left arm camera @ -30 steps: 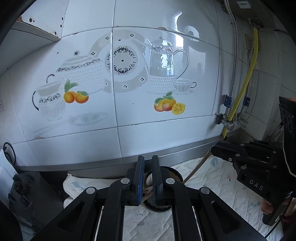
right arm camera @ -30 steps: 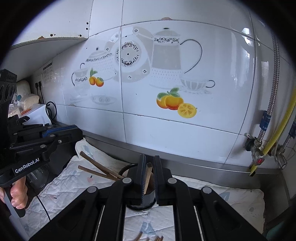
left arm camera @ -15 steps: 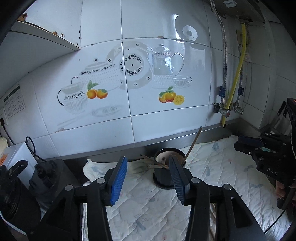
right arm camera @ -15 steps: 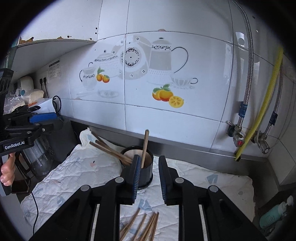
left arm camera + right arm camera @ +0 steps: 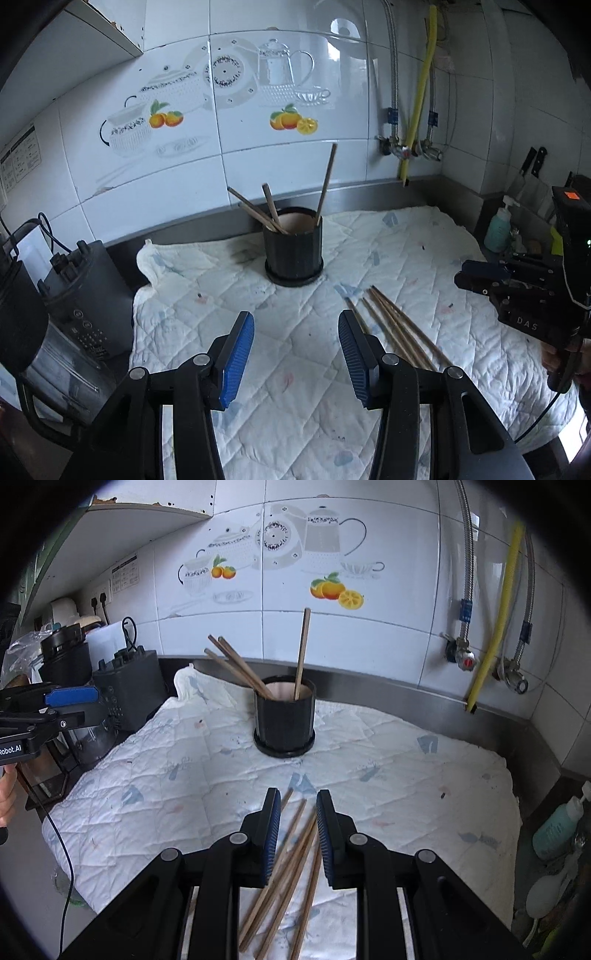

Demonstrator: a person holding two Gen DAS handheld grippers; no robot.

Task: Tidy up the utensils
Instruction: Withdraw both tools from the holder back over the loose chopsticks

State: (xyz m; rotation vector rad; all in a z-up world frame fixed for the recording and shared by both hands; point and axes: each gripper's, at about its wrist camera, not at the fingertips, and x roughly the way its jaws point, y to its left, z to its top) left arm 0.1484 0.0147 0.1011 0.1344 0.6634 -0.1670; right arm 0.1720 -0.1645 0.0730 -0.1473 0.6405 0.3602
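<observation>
From the left wrist view, your left gripper (image 5: 295, 354) stands wide open with nothing between its blue pads; only quilted cloth (image 5: 207, 325) shows in the gap. The black holder (image 5: 294, 254) sits straight ahead of the fingertips, well apart, with four chopsticks leaning in it, presumably so they stand sorted and clear of the counter. The loose chopsticks (image 5: 402, 328) lie just right of your right-hand finger, angled toward the holder. Further right, your right gripper (image 5: 517, 291) hovers over the cloth.

From the right wrist view, your right gripper (image 5: 295, 830) is partly open and grips nothing. Its pads straddle the loose chopsticks (image 5: 291, 853), which lie flat on the cloth (image 5: 388, 786) below, fanned roughly along the fingers; that alignment seems chosen so the pads can close across them. Whether the pads reach down to them, you cannot tell. The holder (image 5: 284, 720) stands directly ahead, well apart. Your left gripper (image 5: 66, 701) is far left.
</observation>
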